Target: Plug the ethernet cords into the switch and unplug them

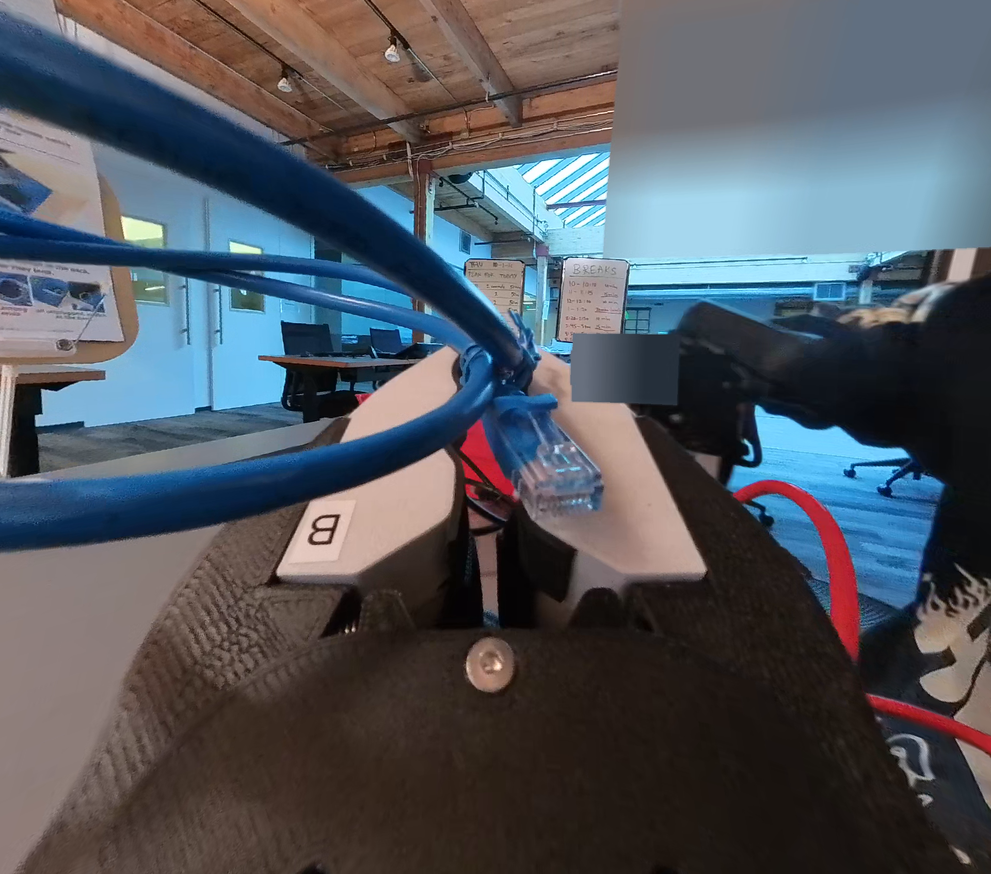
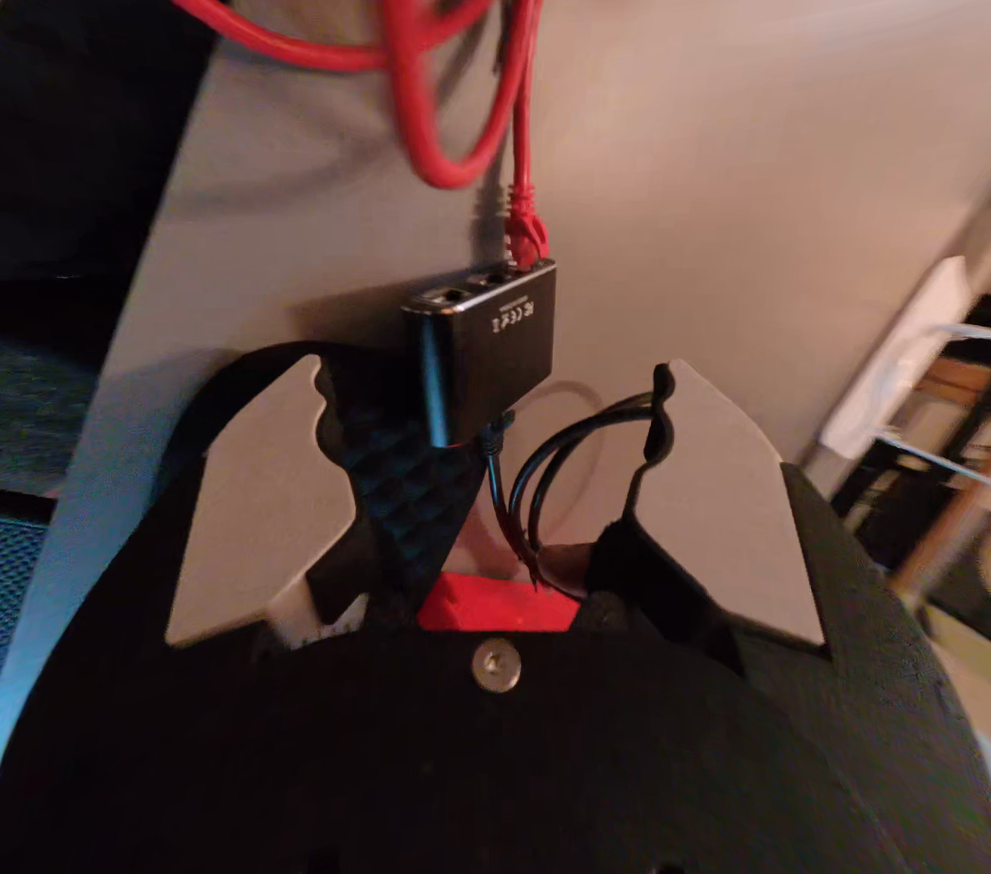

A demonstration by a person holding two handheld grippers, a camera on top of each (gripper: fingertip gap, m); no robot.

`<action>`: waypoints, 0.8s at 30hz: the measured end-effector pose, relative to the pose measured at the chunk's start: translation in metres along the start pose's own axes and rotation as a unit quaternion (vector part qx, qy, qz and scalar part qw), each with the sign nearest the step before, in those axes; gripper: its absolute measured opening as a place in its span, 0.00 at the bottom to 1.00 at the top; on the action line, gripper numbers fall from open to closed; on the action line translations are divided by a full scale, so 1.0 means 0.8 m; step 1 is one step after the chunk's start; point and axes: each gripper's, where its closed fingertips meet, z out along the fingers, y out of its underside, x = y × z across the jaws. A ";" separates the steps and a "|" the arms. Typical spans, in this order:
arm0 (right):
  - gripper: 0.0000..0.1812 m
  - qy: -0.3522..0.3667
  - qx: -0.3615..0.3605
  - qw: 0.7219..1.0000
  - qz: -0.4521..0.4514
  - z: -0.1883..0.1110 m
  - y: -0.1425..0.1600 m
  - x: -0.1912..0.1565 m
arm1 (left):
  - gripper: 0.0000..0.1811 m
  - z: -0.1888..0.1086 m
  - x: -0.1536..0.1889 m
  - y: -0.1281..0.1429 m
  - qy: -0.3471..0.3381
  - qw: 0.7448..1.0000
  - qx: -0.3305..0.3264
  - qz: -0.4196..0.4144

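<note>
Left tool [image 1: 515, 373]: tilted upward, fingers converged at the tips, clamped on the blue ethernet cord [image 1: 300, 467] just behind its clear plug, which points back toward the camera. Pale finger plates meet over the cord; black textured body below.

Right tool [image 2: 490, 384]: jaws spread wide, nothing between them gripped. The black switch [image 2: 493, 344] sits just ahead of the gap, nearer the left finger [image 2: 268, 462]; the right finger [image 2: 718, 473] stands apart from the switch. In the left wrist view, a dark-sleeved arm [image 1: 879, 365] reaches in beside the cord.
</note>
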 end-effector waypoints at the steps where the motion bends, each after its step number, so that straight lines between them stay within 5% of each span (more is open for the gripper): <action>1: 0.61 -0.030 0.003 0.999 0.016 0.010 0.006 0.002 | 0.08 0.000 0.001 0.000 0.002 1.000 -0.001 0.000; 7: 0.46 -0.052 0.093 0.994 0.026 0.037 0.002 0.000 | 0.08 -0.004 -0.002 -0.007 0.004 1.000 0.000 0.015; 9: 0.31 -0.023 0.104 0.994 0.021 0.039 0.005 0.001 | 0.08 -0.006 -0.003 -0.009 0.005 1.000 0.004 0.003; 15: 0.14 0.115 0.068 0.991 -0.015 0.036 0.009 0.030 | 0.08 -0.010 -0.007 -0.019 0.002 1.000 0.017 -0.004; 24: 0.13 0.280 -0.048 0.956 -0.065 -0.016 0.008 0.101 | 0.08 -0.011 -0.001 -0.031 0.008 1.000 0.027 0.008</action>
